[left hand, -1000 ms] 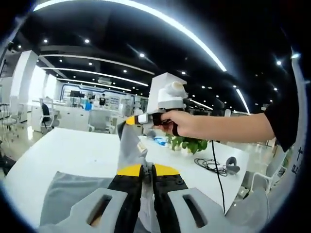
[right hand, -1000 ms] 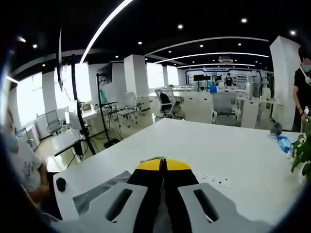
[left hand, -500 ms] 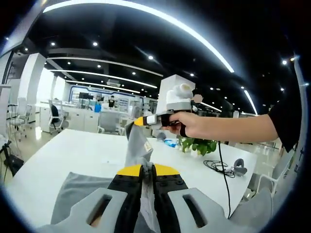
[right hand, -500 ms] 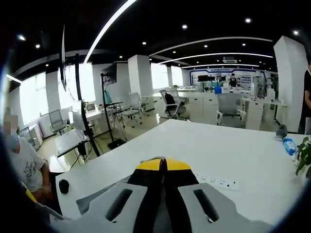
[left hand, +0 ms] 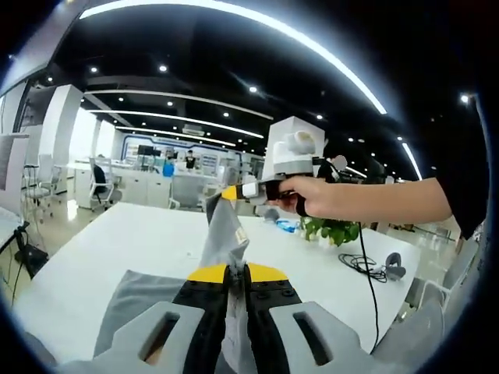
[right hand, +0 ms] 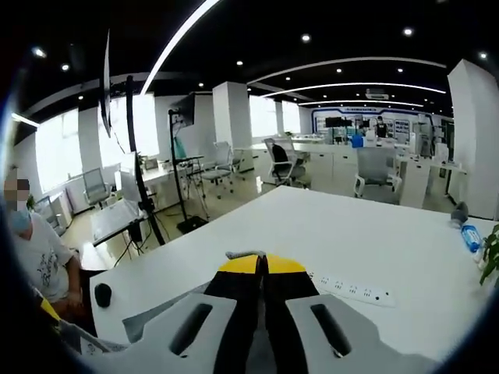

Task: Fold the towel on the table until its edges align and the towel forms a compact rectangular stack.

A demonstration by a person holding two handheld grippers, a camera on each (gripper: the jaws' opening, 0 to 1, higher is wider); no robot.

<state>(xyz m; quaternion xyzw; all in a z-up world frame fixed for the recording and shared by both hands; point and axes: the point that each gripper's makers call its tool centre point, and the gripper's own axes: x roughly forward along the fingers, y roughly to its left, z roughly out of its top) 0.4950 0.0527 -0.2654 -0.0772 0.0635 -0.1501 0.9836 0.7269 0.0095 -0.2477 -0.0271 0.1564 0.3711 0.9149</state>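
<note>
Grey towel [left hand: 221,238] lifted off white table [left hand: 148,234], edge pinched in left gripper [left hand: 235,270] and right gripper [left hand: 222,192], jaws pressed together on cloth; carry corners level, lay onto far edge, match hems before releasing

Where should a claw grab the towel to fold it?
At a corner, pinching the thin edge from the side. The towel is floppy cloth, so corners give control. The left claw and right claw are each shut on one, lifting it off the table.
</note>
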